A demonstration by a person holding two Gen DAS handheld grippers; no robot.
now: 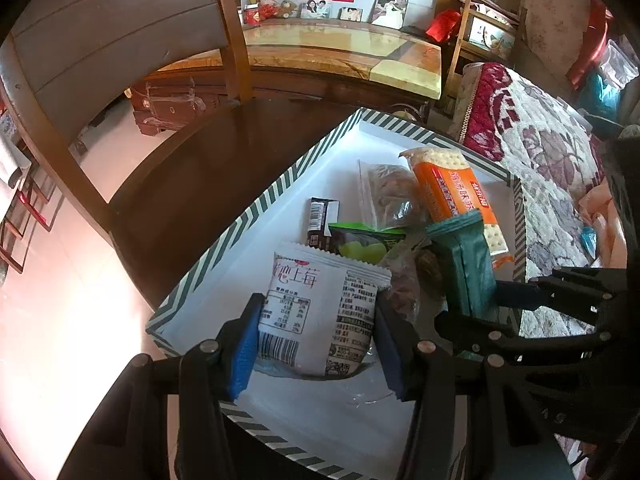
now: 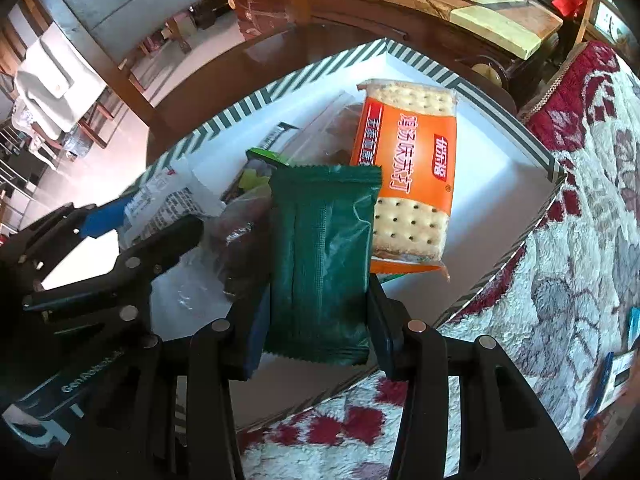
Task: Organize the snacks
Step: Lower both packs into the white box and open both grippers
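A white box with a striped green rim (image 1: pixel 224 236) (image 2: pixel 500 96) sits on a dark chair seat and holds several snacks. My left gripper (image 1: pixel 316 316) is shut on a white snack packet (image 1: pixel 320 308) just above the box's near corner. My right gripper (image 2: pixel 316 304) (image 1: pixel 472 304) is shut on a dark green packet (image 2: pixel 320 256) (image 1: pixel 468 264) over the box's right side. In the box lie an orange cracker pack (image 2: pixel 404 172) (image 1: pixel 448 192), a clear bag of brown snacks (image 1: pixel 388 196), a light green packet (image 1: pixel 364 240) and a small dark bar (image 1: pixel 320 220).
The wooden chair's backrest (image 1: pixel 100 56) rises at the left behind the seat (image 1: pixel 224 160). A floral red and white blanket (image 2: pixel 568 240) (image 1: pixel 548 152) lies right of the box. A marble-topped cabinet (image 1: pixel 340 48) stands farther back, pale floor (image 1: pixel 60 300) at the left.
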